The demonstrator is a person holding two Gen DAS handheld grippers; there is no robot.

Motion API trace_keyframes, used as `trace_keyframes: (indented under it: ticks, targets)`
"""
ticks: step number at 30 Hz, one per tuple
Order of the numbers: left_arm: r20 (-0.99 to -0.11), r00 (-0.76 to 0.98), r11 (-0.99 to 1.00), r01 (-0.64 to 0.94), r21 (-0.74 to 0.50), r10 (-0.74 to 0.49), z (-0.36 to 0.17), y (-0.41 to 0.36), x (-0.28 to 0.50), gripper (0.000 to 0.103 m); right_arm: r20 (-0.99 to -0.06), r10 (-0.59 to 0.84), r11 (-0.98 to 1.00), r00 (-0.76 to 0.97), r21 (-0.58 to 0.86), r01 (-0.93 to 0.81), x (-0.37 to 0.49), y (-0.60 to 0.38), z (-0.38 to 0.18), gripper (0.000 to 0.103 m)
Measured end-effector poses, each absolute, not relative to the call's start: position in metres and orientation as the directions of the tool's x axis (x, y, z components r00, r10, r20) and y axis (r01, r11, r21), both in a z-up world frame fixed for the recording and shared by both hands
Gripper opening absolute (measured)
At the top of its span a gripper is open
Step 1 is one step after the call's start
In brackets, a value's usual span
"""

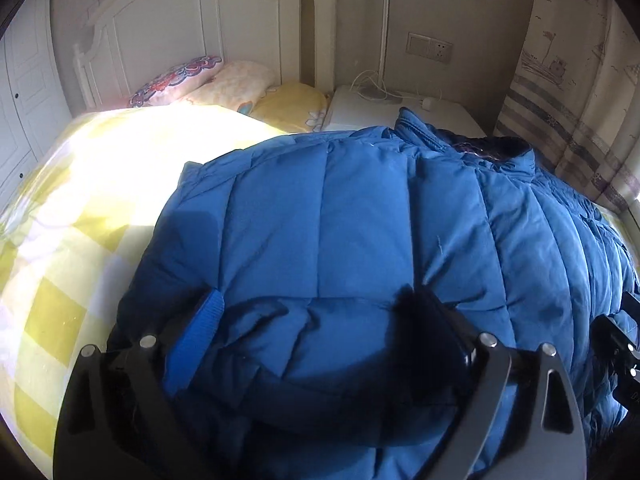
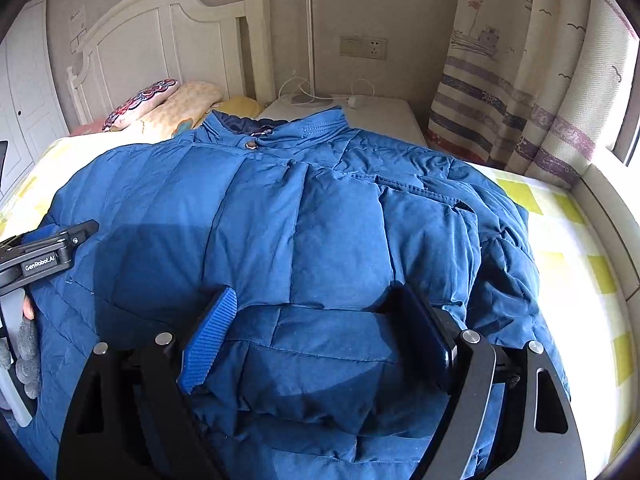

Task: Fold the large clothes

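jaws: we are seeing left gripper and right gripper wide, straddling jacket puffs
risk: we are expecting padding springing the fold open

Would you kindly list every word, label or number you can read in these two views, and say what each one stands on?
"GenRobot.AI": white print on the black body of the left claw, seen in the right wrist view.
Paper sheet on the wall by the headboard: print too small to read.
Right claw's body at the left view's edge: marking too blurred to read.
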State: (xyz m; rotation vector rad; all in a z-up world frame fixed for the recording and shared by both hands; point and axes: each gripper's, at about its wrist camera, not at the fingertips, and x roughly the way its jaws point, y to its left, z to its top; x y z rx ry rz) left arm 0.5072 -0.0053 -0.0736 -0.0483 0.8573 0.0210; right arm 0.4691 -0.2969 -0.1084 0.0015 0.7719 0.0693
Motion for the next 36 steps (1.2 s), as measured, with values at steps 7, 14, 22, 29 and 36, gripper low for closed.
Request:
trace_keyframes:
  ticks: [7, 14, 22, 29, 36]
  targets:
    - [-0.685, 0.722, 0.995, -0.094, 0.04, 0.096, -0.035, 0.002, 0.541, 0.096, -0.69, 0.075, 0.997, 0.72, 0.041, -0.064, 0.467, -0.299, -0.108, 0.079]
    - [-0.744, 0.659, 0.993, -0.105, 0.054, 0.11, -0.084, 0.015, 0.558, 0.101, -0.685, 0.072, 0.997, 0.725, 0.023, -0.077, 0.466, -0.295, -0.106, 0.082]
    - [-0.739, 0.666, 0.994, -0.106, 0.042, 0.102, -0.084, 0.016, 0.557, 0.1, -0.595, 0.034, 0.995, 0.803, -0.058, -0.085, 0.484, -0.269, -0.057, 0.088]
    - [-0.737, 0.669, 0.994, -0.104, 0.037, 0.097, -0.084, 0.016, 0.553, 0.1, -0.727, 0.083, 0.996, 0.681, 0.053, -0.064, 0.537, -0.294, -0.108, 0.092]
    - [-0.736, 0.67, 0.994, -0.104, 0.031, 0.093, -0.083, 0.017, 0.555, 0.1, -0.712, 0.11, 0.994, 0.693, 0.095, -0.06, 0.535, -0.297, -0.11, 0.092]
